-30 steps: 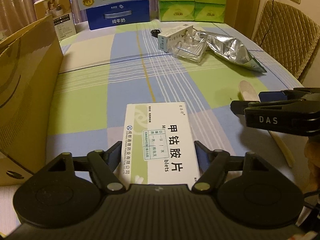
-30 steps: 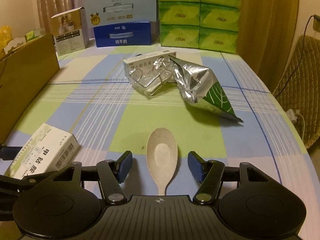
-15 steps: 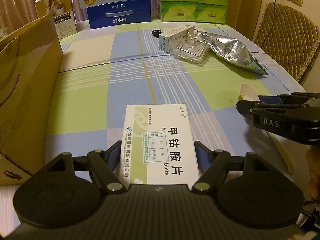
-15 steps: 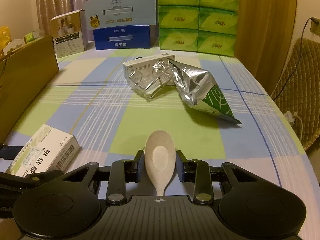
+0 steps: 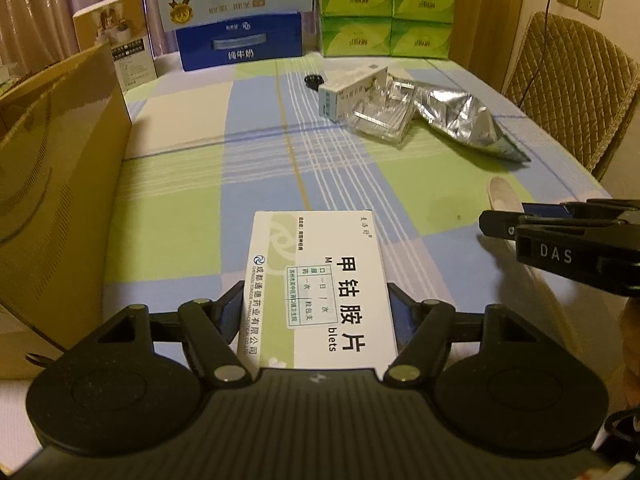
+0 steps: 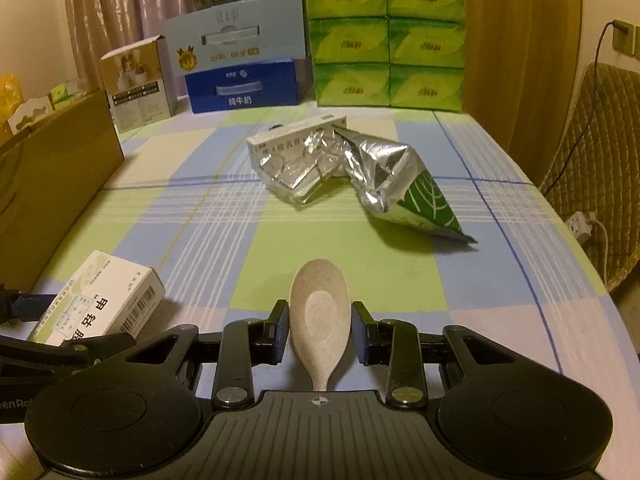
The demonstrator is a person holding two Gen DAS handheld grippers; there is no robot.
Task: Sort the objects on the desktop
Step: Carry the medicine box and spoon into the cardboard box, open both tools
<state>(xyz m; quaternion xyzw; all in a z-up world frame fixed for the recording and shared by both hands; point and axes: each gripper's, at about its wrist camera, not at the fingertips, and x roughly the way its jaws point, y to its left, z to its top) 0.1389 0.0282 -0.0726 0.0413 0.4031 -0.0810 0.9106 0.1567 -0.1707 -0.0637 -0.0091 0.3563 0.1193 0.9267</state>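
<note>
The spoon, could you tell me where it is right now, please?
In the right wrist view, the spoon sits between the right claw's fingers, near the table's front edge, right of the pill box.

two medicine boxes [image 5: 320,284], one spoon [image 6: 320,320]

both low wrist views face forward, seemingly sharing the table [image 5: 256,152].

The left gripper [image 5: 316,312] has its jaws around a white pill box [image 5: 320,284] on the checked desk [image 5: 180,216]. A brown carton [image 5: 52,184] stands to the left; the right gripper [image 5: 560,246] reaches in beside a pale spoon [image 5: 502,192].
</note>
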